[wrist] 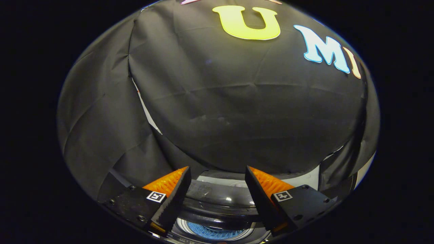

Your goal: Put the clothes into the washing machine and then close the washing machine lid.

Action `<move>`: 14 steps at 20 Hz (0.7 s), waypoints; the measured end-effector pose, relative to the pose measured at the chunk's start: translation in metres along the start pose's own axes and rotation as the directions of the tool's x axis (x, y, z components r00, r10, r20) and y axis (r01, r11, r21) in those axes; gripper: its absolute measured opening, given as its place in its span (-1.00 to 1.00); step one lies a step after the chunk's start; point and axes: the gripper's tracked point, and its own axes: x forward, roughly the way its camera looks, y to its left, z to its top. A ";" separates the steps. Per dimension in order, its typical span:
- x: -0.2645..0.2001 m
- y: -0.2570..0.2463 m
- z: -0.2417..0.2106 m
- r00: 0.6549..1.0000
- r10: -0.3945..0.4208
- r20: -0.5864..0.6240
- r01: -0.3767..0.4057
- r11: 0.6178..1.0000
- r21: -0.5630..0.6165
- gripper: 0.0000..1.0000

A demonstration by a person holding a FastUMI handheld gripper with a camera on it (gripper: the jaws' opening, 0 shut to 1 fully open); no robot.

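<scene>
The tool point(217, 176) is hanging wide open with nothing between its fingers, above the washing machine point(217, 206). The left finger point(169, 183) is pointing up toward the black cloth wall, and between the fingers a dark, glossy, curved part of the machine is showing; I am judging it to be the lid point(218, 200), but I cannot tell whether it is open or closed. Lower, between the fingers, something blue point(213, 232) is lying inside a round opening, seemingly behind glass. It may be the clothes in the drum, though it is cut off and hard to read. Cloth would be soft, light and limp, best pinched at a bunched fold. The lid looks stiff and slippery, so its front edge seems the better place to push. To the right, beyond the right finger point(268, 184), a white panel point(313, 178) is peeking under the cloth.
</scene>
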 end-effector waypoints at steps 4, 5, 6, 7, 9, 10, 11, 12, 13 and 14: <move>-0.009 0.002 -0.007 1.000 0.001 0.014 -0.001 1.000 -0.005 0.98; -0.011 0.003 -0.009 1.000 0.003 0.018 -0.003 1.000 -0.007 0.98; -0.013 0.005 -0.013 1.000 0.008 0.020 -0.008 1.000 -0.006 0.98; -0.015 0.007 -0.015 1.000 0.014 0.023 -0.013 1.000 -0.007 0.98; -0.018 0.010 -0.019 0.999 0.030 0.039 -0.029 0.999 -0.014 0.98; -0.019 0.012 -0.021 0.998 0.042 0.053 -0.041 0.999 -0.020 0.98; -0.022 0.013 -0.023 0.996 0.050 0.070 -0.048 0.999 -0.025 0.98; -0.024 0.015 -0.027 0.995 0.054 0.081 -0.052 0.998 -0.032 0.98; -0.027 0.015 -0.029 0.994 0.053 0.092 -0.050 0.998 -0.035 0.98; -0.029 0.016 -0.033 0.994 0.052 0.099 -0.048 0.998 -0.036 0.98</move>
